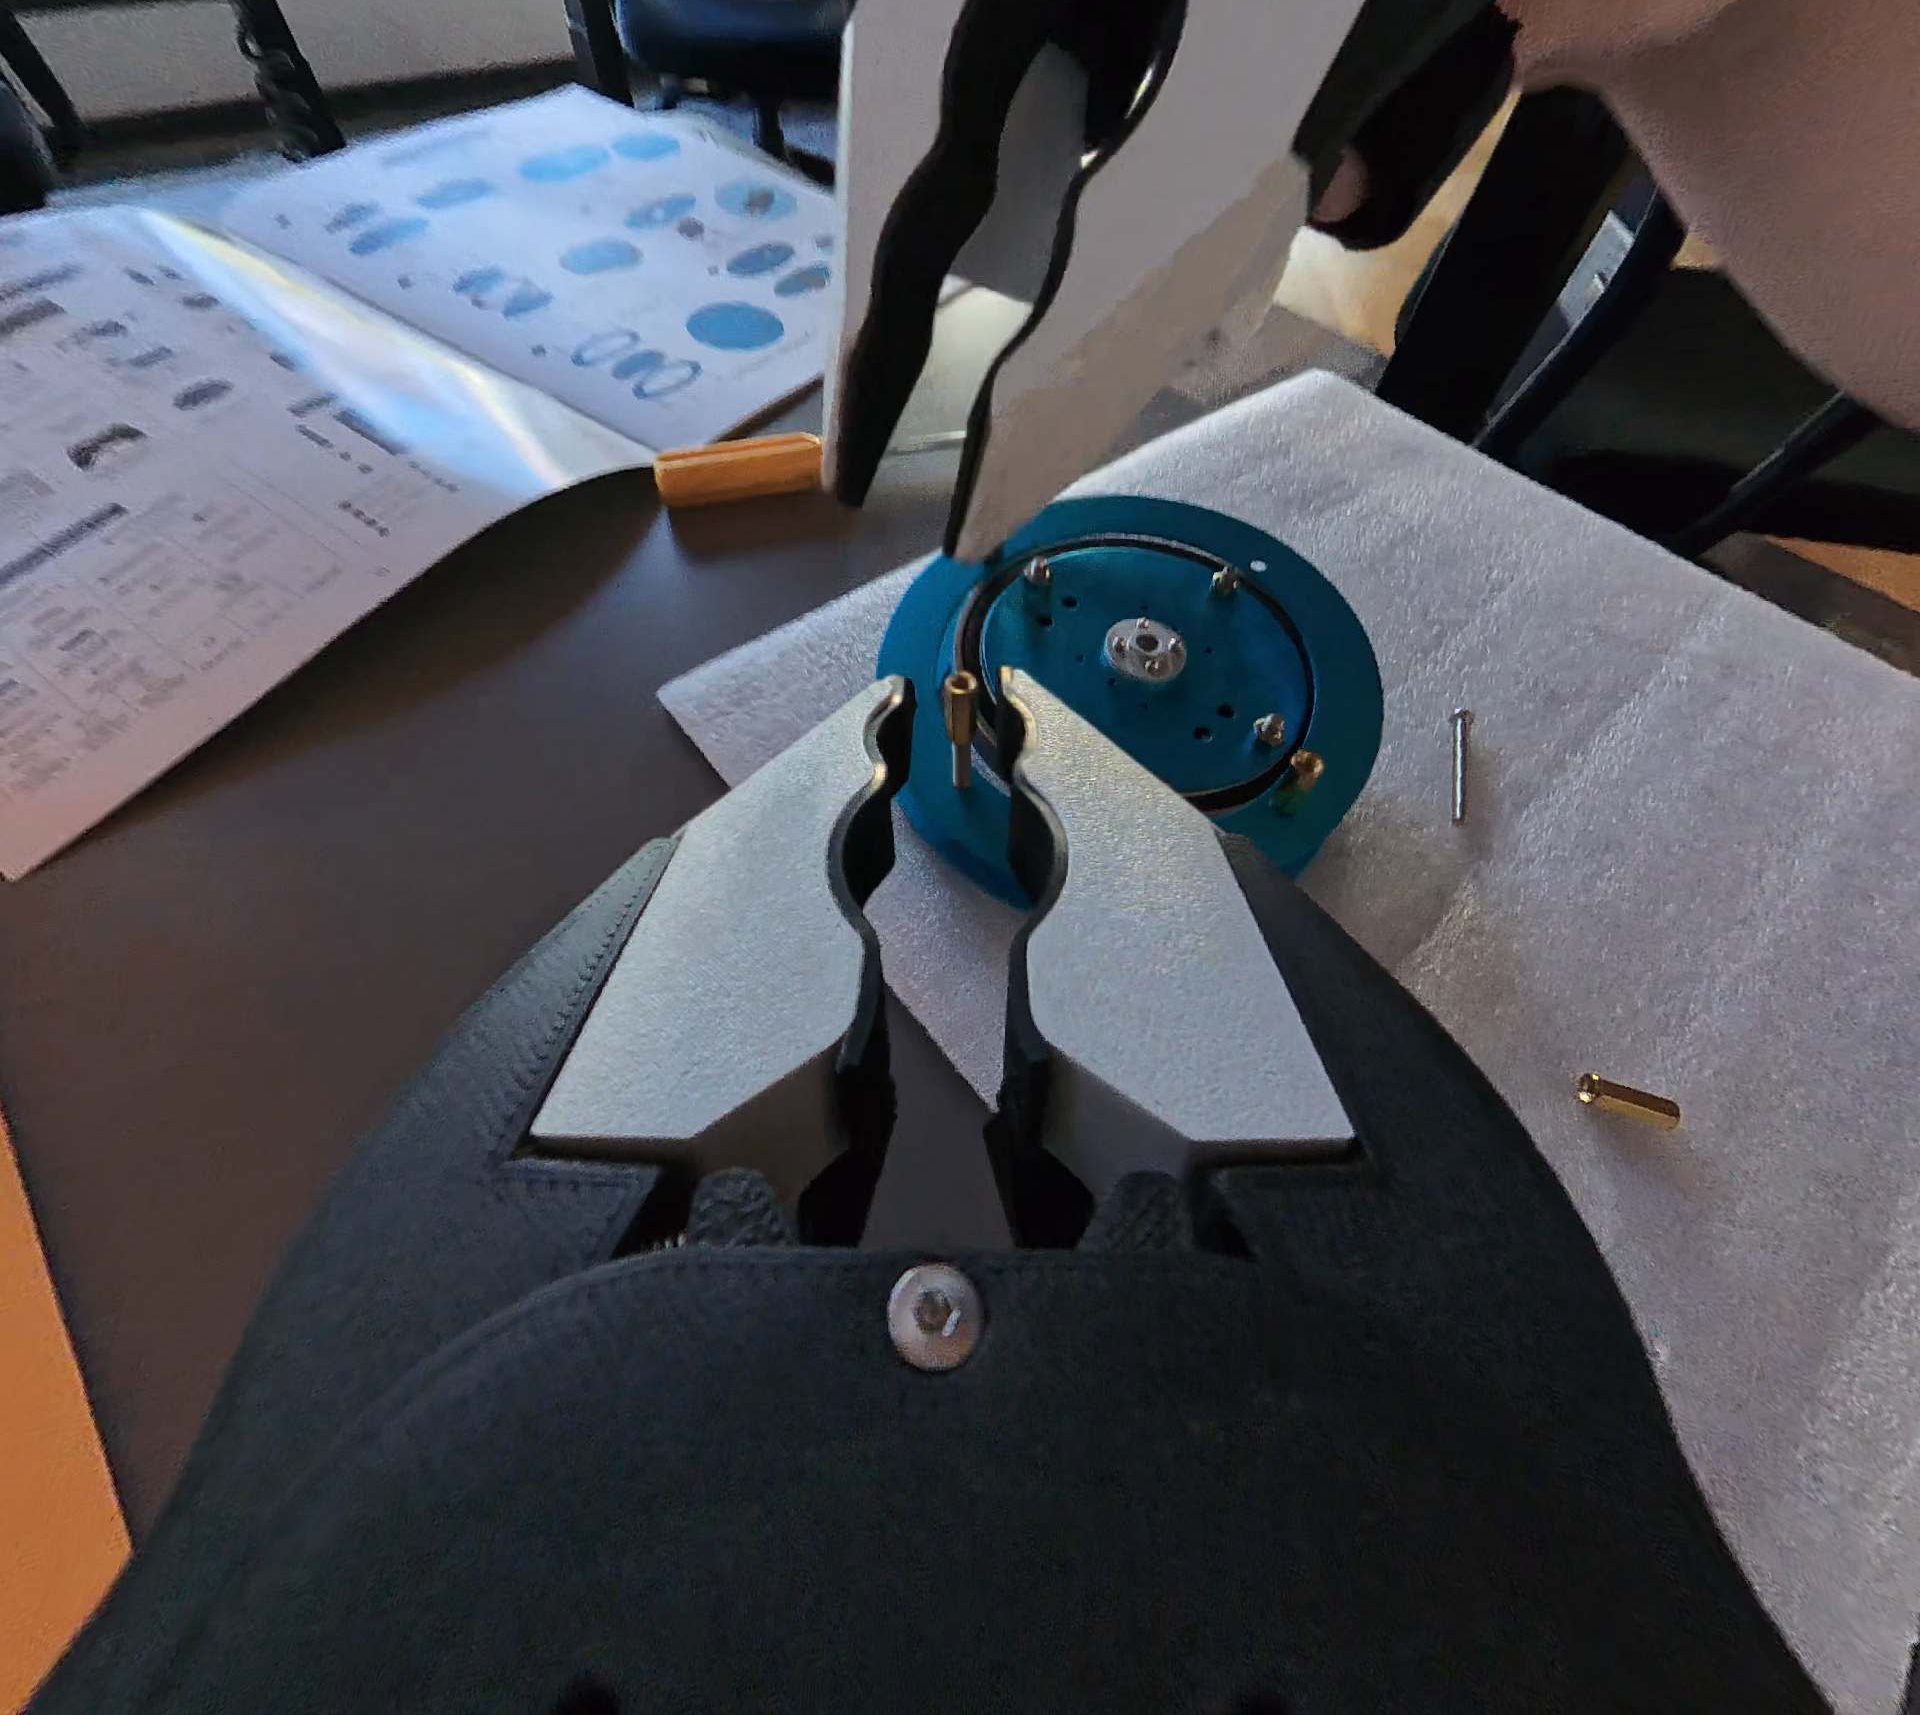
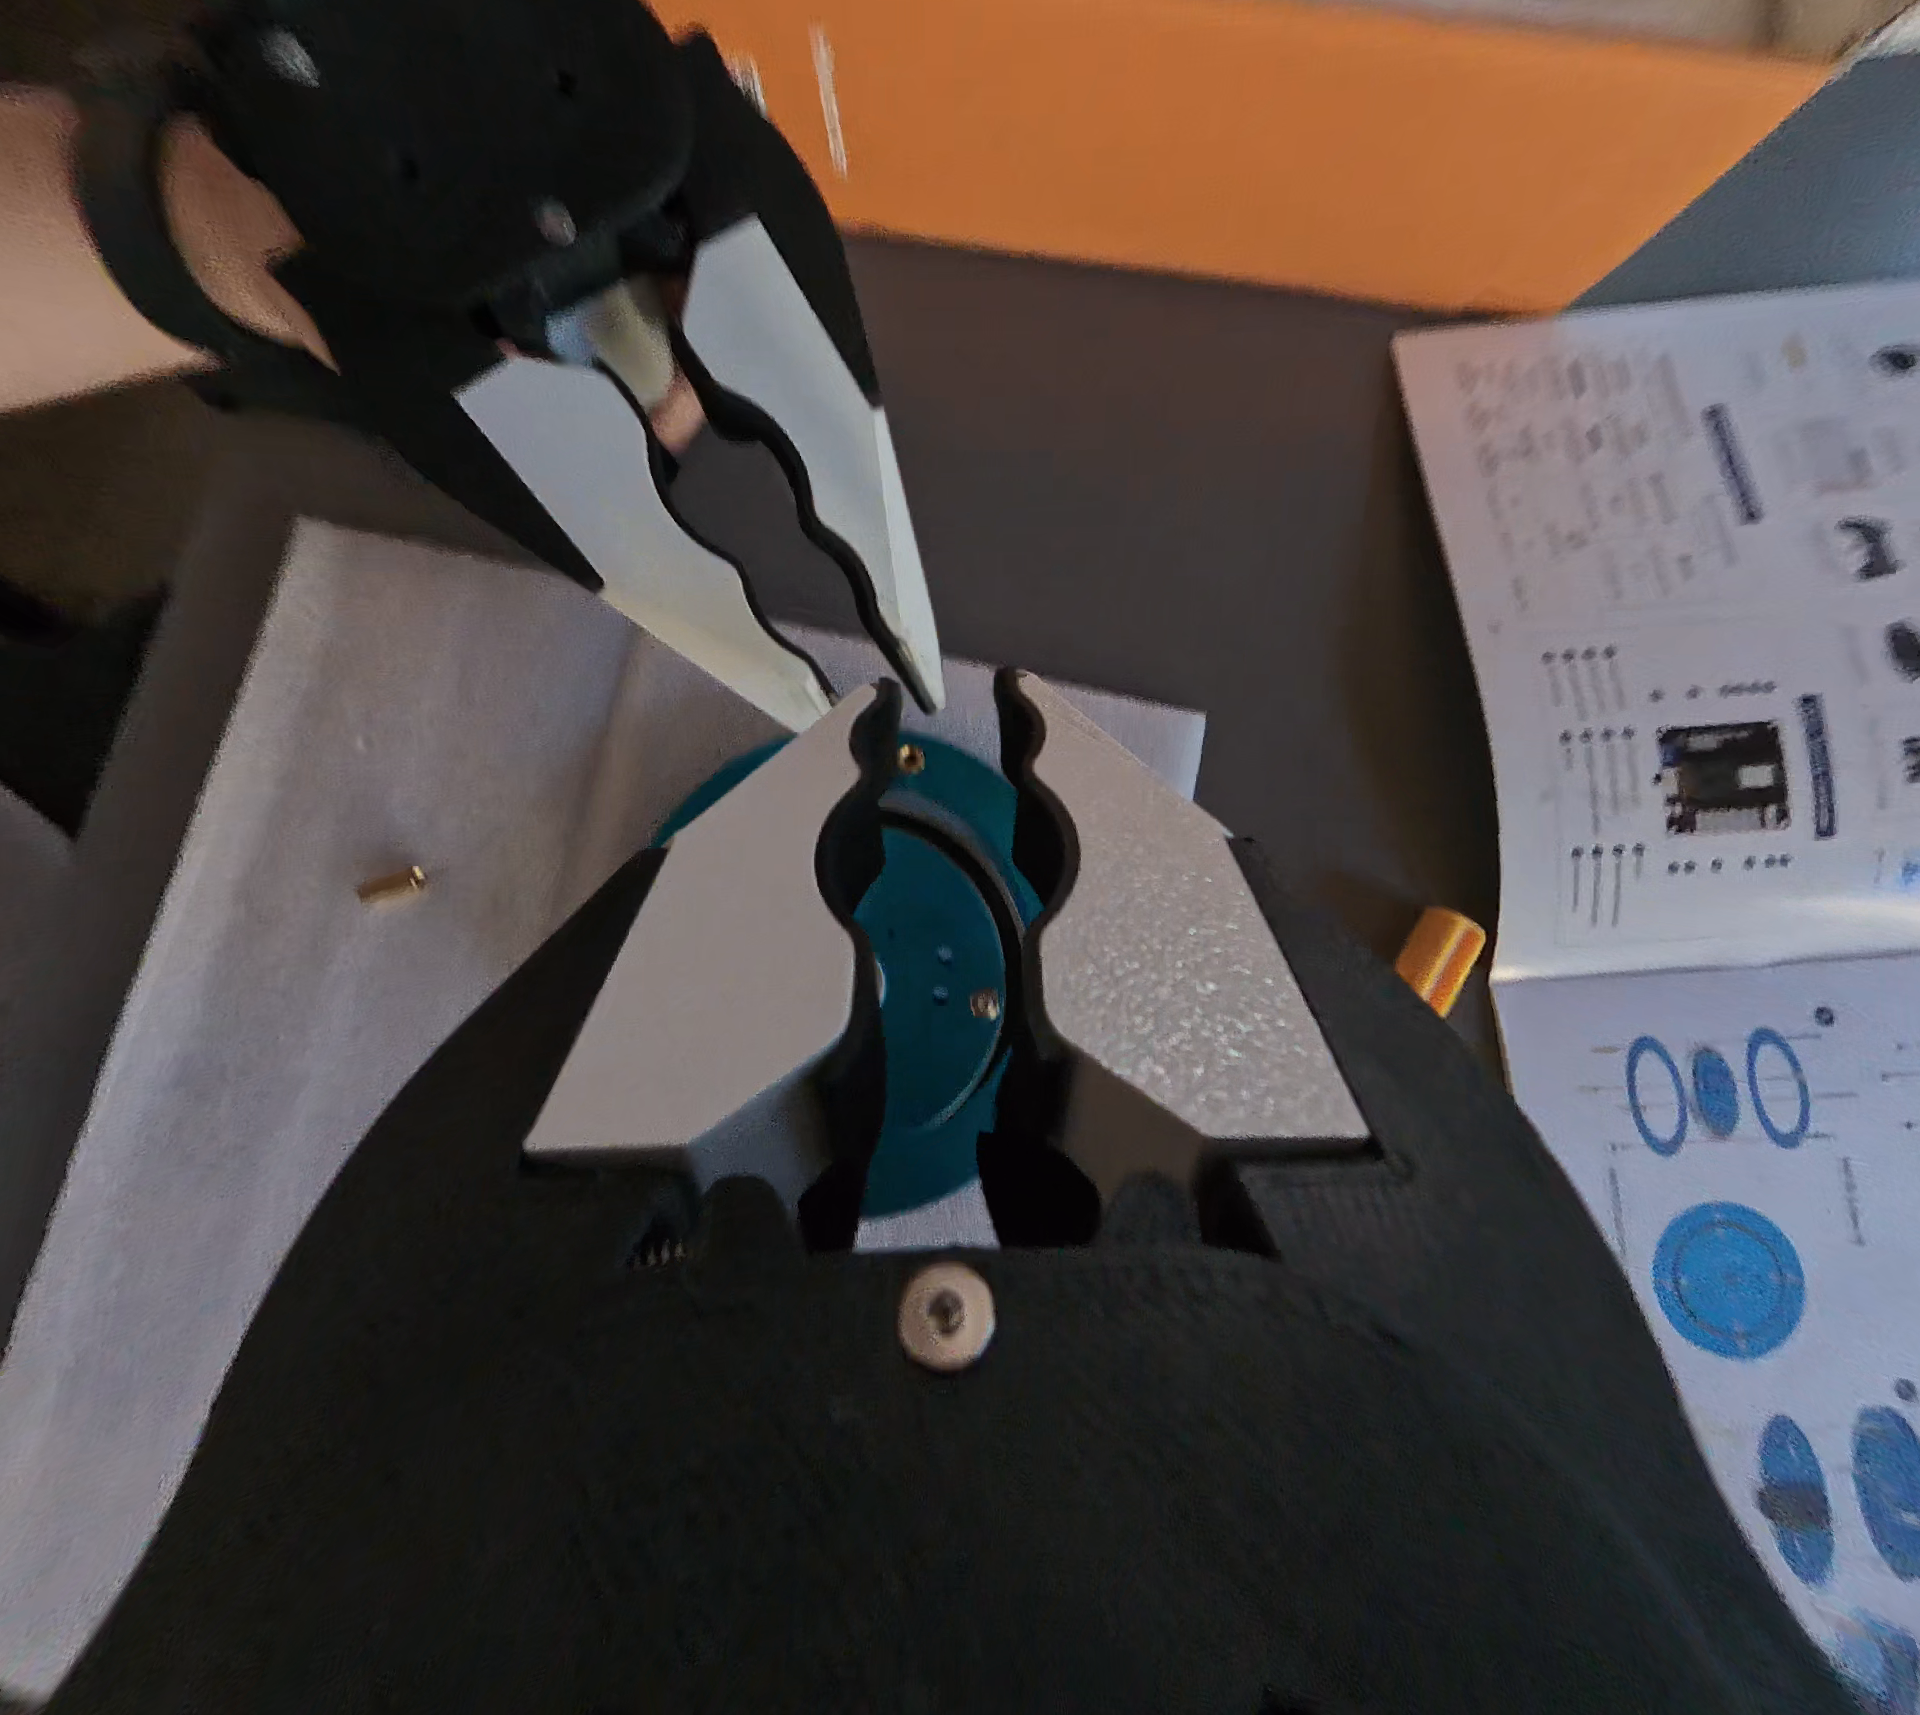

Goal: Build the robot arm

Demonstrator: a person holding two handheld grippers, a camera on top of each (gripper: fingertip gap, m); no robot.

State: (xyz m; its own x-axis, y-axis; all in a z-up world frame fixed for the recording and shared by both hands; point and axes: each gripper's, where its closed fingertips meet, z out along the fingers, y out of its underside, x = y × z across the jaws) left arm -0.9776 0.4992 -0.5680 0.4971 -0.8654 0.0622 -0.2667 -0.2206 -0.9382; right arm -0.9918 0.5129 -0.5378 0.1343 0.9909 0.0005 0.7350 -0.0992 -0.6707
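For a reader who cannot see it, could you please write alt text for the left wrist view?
The left gripper, open, straddles an upright brass standoff on a blue disc lying on white foam. The right gripper touches the disc's far rim.

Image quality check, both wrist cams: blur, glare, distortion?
Left wrist view: blue disc and own tongs sharp, glare streak on the open booklet, window blown out, fisheye stretch at edges. Right wrist view: motion blur throughout, booklet and other tongs smeared; disc shaded.
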